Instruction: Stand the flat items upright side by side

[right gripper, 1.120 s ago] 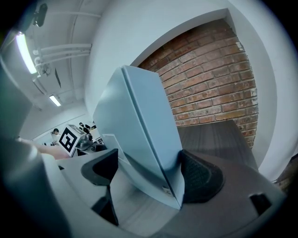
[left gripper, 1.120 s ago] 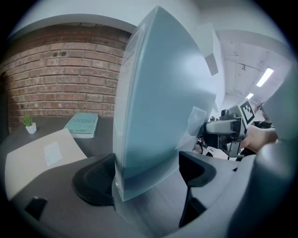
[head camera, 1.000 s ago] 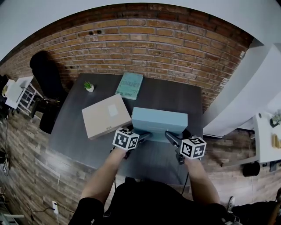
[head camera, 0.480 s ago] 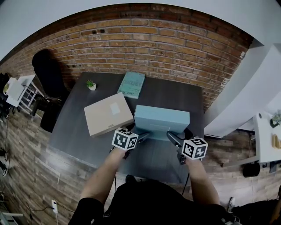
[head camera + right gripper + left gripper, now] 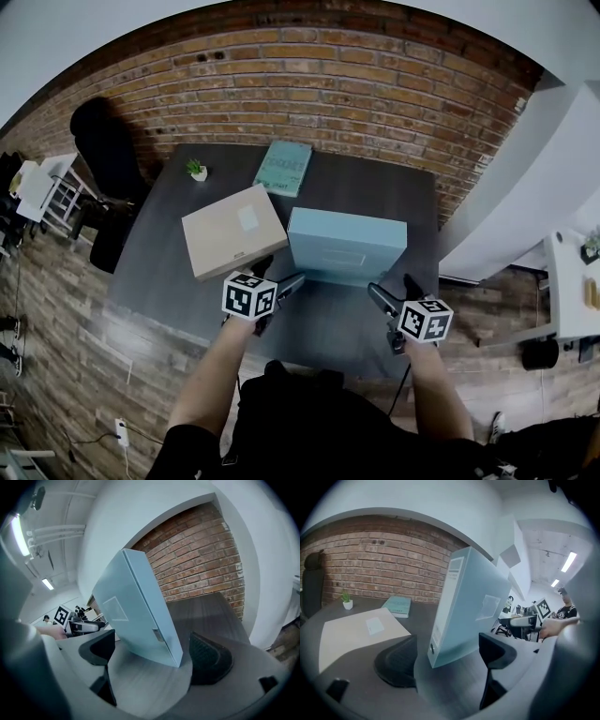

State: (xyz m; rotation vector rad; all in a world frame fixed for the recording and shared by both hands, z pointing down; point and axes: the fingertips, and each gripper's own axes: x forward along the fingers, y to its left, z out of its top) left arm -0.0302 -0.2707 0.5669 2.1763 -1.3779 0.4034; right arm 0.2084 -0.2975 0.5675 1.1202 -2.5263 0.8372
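Far to the left of the left gripper (image 5: 277,279), a small potted plant (image 5: 195,170) sits at the back corner of the table (image 5: 328,323). Just ahead of that gripper and to its left, a tan flat box (image 5: 233,243) lies on its broad face. Beyond it, against the brick wall (image 5: 375,103), a teal book (image 5: 285,168) also lies flat. I judge that both are yet to be stood up.

The left gripper's jaws gape wide and neither pad presses on anything. The pale blue box file (image 5: 347,246) stands on its long edge between the two grippers and a little beyond them, its broad face toward the person. Its near left corner is just ahead of the left jaws, in line with their gap and clear of both pads.

The right gripper (image 5: 394,291) mirrors this at the file's right end. Its jaws have just been opening and are now wide. The file's lower right corner sits in their gap but is not gripped.

One gripper at each end looks like a way to steady the file while it settles. It seems to stand on its own now, though the wide-angle views don't settle whether it is plumb or leans slightly back.
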